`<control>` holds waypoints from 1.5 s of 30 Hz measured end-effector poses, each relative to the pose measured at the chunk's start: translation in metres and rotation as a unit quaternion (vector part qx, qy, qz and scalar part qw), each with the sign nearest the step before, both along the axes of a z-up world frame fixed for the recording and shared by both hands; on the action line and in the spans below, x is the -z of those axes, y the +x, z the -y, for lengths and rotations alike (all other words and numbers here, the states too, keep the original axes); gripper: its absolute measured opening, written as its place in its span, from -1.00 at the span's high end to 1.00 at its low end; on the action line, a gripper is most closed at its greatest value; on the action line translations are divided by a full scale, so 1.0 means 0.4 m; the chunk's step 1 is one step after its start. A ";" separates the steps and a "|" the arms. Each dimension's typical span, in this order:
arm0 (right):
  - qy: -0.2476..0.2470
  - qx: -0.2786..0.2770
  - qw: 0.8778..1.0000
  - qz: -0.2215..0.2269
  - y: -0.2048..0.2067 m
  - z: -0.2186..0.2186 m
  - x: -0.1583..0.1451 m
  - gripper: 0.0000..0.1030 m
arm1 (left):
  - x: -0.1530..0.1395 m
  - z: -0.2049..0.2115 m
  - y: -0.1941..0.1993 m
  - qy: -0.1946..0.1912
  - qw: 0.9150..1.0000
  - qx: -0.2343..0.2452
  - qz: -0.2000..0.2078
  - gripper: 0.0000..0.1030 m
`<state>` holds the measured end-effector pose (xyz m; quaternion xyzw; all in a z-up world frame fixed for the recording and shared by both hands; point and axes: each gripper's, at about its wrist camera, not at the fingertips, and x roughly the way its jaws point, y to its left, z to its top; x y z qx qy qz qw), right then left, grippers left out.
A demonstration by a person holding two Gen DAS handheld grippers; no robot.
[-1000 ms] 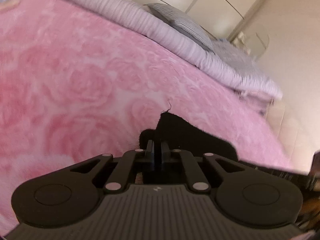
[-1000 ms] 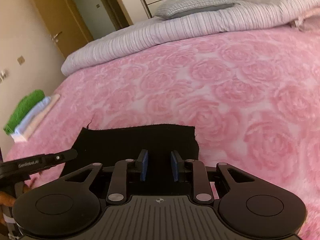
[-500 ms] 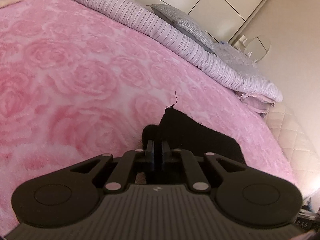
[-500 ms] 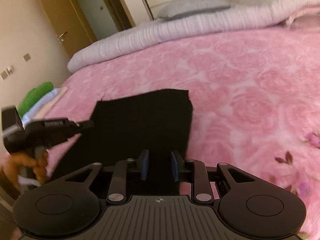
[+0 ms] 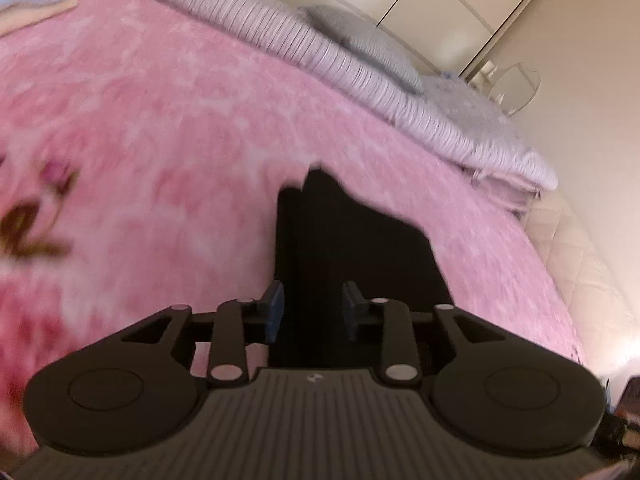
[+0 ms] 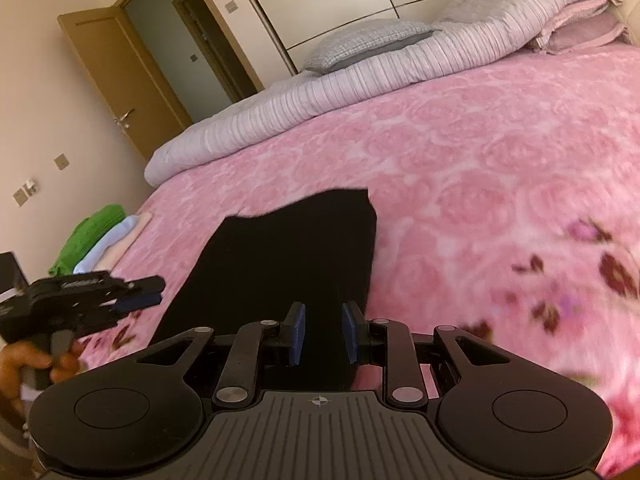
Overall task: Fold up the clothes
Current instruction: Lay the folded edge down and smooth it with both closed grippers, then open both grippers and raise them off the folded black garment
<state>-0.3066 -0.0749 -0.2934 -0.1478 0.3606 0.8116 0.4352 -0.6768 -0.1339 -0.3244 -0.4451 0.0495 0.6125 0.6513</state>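
Black cloth garment point(image 6: 288, 264) lies flat on the pink rose-patterned plush blanket point(image 6: 480, 152), a long dark panel with a frayed corner at its far end. Its near end runs under both tools. The left gripper point(image 5: 312, 312) has its blue-padded fingers point(image 5: 275, 308) spread apart, holding nothing; the right gripper point(image 6: 320, 332) is likewise parted above the fabric. A folded green, blue and peach stack point(image 6: 100, 236) sits near the bed's edge.

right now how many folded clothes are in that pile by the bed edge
3, stacked at the bed's left edge in the right wrist view: a green one on top, a light blue one under it, a peach one at the bottom. More could be hidden underneath.
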 end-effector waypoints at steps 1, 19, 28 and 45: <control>-0.003 0.002 1.000 -0.005 0.004 0.007 0.003 0.52 | 0.007 0.024 0.007 -0.010 1.000 -0.003 0.006 0.44; 0.030 -0.058 0.989 0.131 -0.120 0.072 0.041 0.52 | 0.092 0.077 -0.003 -0.038 0.998 -0.032 0.045 0.68; 0.024 -0.013 0.994 0.106 -0.088 0.081 0.000 0.52 | -0.052 0.079 0.081 0.005 0.996 0.010 -0.090 0.56; -0.020 0.021 0.988 0.152 -0.107 0.101 -0.023 0.27 | -0.096 0.122 0.219 -0.069 0.973 0.003 -0.218 0.37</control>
